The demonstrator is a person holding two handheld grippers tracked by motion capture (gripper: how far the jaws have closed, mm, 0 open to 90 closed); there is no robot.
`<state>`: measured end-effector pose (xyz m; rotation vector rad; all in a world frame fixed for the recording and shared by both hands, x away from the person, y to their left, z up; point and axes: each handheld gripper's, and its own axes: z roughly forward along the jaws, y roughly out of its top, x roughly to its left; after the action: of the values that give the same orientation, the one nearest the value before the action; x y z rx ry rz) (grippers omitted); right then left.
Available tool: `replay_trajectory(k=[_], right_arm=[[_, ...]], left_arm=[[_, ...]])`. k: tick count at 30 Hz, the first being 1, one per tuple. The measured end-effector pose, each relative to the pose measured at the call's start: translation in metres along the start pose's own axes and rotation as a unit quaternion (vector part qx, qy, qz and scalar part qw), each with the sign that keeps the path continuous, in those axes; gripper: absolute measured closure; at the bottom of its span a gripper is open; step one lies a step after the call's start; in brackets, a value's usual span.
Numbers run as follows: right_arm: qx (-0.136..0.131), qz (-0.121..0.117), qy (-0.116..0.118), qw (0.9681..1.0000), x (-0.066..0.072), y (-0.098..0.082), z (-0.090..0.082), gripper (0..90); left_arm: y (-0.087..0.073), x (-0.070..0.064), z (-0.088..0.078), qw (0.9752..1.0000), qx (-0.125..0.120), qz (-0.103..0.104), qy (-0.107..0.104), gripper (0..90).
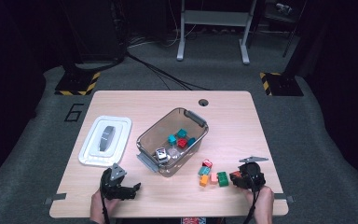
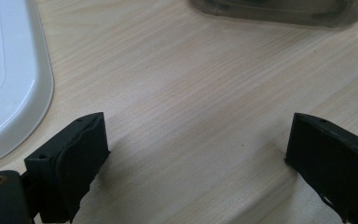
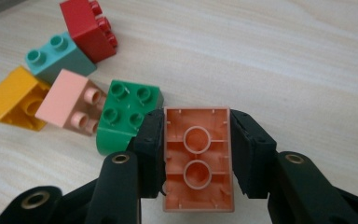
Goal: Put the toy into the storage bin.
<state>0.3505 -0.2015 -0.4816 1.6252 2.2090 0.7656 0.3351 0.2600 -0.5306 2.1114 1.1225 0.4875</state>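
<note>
Clamped between the right gripper's (image 3: 198, 156) pads, an orange brick (image 3: 198, 158) shows its hollow underside, long axis running along the jaws. Its likely goal, the clear bin (image 1: 172, 140), lies at ten o'clock. Left gripper (image 2: 196, 158) rests wide open, empty.

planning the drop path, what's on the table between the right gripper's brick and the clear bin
In the high view, a small cluster of loose bricks lies between the orange brick held by the right gripper and the clear bin.
</note>
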Motion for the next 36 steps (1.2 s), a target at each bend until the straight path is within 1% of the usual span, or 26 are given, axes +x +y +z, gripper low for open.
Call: replay_trajectory(k=[3,8,15,20,21,22,25,29,33,36], right_arm=[[-0.009,0.001,-0.001,1.0,-0.001,0.008,-0.001,58.7],[-0.017,-0.01,-0.001,0.9998,-0.001,0.019,0.0,58.7],[-0.027,-0.02,0.003,0.9994,0.003,0.038,0.003,58.7],[-0.03,-0.029,0.007,0.9991,0.007,0.05,0.005,58.7],[-0.032,-0.034,0.006,0.9989,0.008,0.054,0.005,58.7],[-0.032,-0.033,0.006,0.9989,0.009,0.056,0.005,58.7],[-0.035,-0.039,0.012,0.9985,0.01,0.063,0.007,58.7],[-0.036,-0.044,0.01,0.9983,0.012,0.071,0.009,58.7],[-0.037,-0.046,0.014,0.9981,0.013,0.076,0.009,58.7],[-0.041,-0.052,0.016,0.9977,0.015,0.082,0.008,58.7]], left_arm=[[0.0,0.0,0.0,1.0,0.0,0.001,0.0,5.3],[0.0,0.0,0.0,1.0,0.0,0.001,0.0,5.3],[0.0,0.0,0.0,1.0,0.0,-0.001,0.0,5.3],[0.0,0.0,0.0,1.0,0.0,0.0,-0.001,5.3],[0.0,0.0,0.0,1.0,0.0,0.0,0.0,5.3],[0.0,0.0,0.0,1.0,0.0,0.0,-0.001,5.3],[0.0,0.0,0.0,1.0,0.0,0.0,-0.001,5.3],[0.0,0.0,0.0,1.0,0.0,0.0,-0.001,5.3],[0.0,0.0,0.0,1.0,0.0,0.001,0.0,5.3],[0.0,0.0,0.0,1.0,0.0,0.001,-0.001,5.3]])
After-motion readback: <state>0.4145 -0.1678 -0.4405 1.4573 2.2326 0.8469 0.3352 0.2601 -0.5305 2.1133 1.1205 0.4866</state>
